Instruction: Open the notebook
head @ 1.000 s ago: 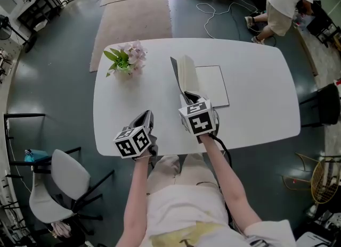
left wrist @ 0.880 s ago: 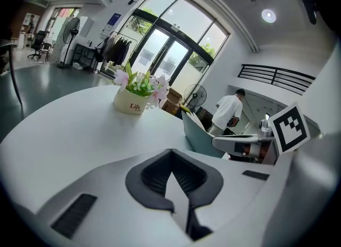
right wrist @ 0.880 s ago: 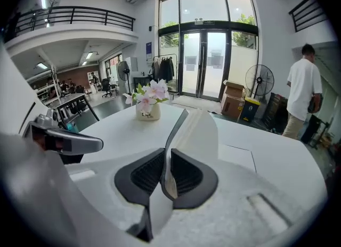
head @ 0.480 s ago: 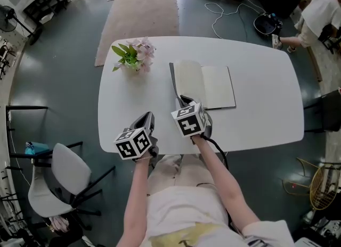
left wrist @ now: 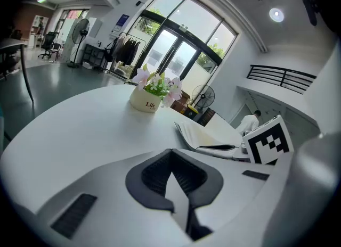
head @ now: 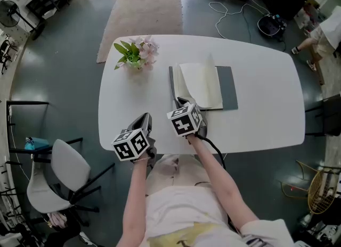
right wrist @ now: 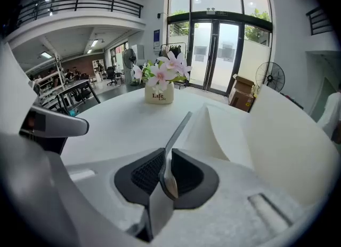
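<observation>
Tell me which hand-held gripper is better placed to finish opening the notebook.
Right. The right hand-held gripper is clamped on the notebook cover; the left hand-held gripper is empty, away from it.

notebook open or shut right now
Partly open. The right tongs pinch the notebook by its grey cover, raised on edge at the left; cream pages arch up, not flat.

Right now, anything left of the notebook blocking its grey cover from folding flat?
Nothing visible. The right gripper holds the grey notebook cover; white table beside it is bare, the white flower pot stands apart, farther back.
</observation>
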{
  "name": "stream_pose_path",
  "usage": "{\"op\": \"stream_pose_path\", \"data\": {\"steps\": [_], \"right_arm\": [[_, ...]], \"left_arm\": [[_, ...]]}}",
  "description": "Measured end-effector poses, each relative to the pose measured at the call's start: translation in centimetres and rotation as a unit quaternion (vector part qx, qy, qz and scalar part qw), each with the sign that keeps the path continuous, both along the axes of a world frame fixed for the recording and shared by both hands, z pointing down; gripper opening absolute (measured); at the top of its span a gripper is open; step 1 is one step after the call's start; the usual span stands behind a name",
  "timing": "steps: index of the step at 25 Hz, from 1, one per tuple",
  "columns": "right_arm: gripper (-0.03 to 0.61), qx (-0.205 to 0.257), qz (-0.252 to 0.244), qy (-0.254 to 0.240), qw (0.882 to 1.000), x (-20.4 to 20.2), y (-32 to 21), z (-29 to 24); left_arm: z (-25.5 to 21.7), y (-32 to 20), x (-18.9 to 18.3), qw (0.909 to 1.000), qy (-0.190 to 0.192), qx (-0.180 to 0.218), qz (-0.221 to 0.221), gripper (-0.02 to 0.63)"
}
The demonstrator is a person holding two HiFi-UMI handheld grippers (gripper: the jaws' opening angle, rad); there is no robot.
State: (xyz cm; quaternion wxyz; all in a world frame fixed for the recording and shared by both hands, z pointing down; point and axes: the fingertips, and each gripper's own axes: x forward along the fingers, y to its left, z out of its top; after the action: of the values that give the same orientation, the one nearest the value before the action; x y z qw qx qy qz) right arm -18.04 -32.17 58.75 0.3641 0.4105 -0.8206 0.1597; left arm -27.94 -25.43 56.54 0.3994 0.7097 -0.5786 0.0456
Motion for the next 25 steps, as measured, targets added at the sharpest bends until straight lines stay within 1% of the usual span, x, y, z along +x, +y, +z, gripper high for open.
{"op": "stream_pose_path", "data": {"steps": [17, 19, 22, 25], "right_arm": [[0.051, -0.012, 0.003, 0.0, 1.0, -1.4, 0.2, 2.1], [0.054, -0.02, 0.003, -0.009, 1.0, -1.4, 0.3, 2.3], [0.058, -0.036, 0.002, -0.037, 0.999, -1.6, 0.4, 2.7], [0.063, -0.04, 0.002, -0.058, 0.997, -2.0, 0.6, 2.7]], "left_arm": [[-0.1, 0.8, -1.1, 0.9998, -0.003, -0.003, -0.018, -0.002], [-0.2, 0.9, -1.1, 0.9998, -0.003, -0.002, -0.02, -0.002], [-0.1, 1.0, -1.2, 0.9998, -0.004, -0.001, -0.022, -0.002], [0.0, 1.0, -1.3, 0.9997, -0.004, 0.001, -0.023, -0.002]]}}
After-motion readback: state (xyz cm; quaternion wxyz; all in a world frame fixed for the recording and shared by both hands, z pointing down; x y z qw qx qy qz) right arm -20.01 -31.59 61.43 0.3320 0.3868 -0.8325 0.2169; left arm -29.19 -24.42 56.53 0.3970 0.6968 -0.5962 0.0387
